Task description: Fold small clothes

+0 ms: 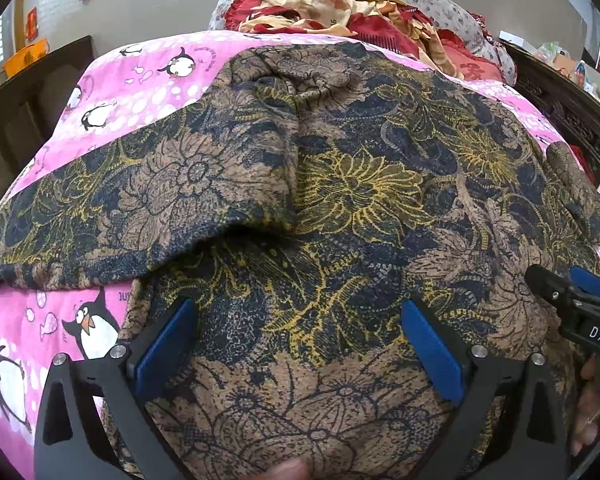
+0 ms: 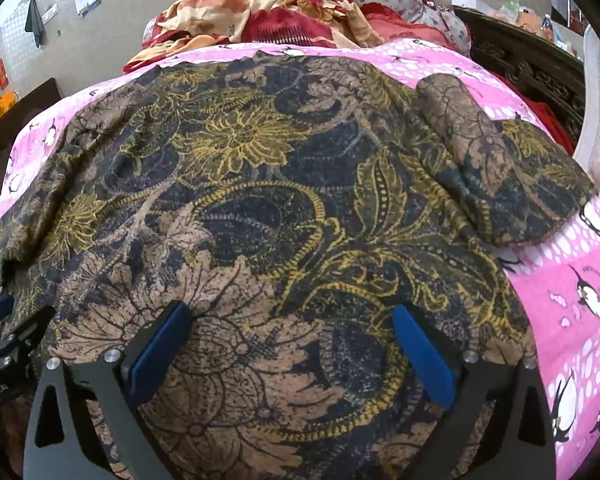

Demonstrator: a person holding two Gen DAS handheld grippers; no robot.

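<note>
**Both tongs wide apart over the flowered garment**

The left tongs [image 1: 298,312] are released, with the blue pads [image 1: 164,350] standing far from each other and nothing pinched between them. The right tongs [image 2: 292,316] are released in the same way. Both point downward at the garment [image 1: 320,184], a brown, dark blue and yellow flowered cloth that lies spread on a pink blanket [image 1: 136,92] with penguins. The garment fills the space under and ahead of both tongs. Ahead of the left tongs and a little to their left, a sleeve [image 1: 100,216] lies across the blanket, its edge folded over. To the right of the left tongs, the tip of the right tongs is just above the cloth. Ahead and to the right of the right tongs, the other sleeve [image 2: 500,168] lies on the blanket. Far ahead, beyond the garment, is a heap of red and cream cloth [image 2: 268,12].
</note>
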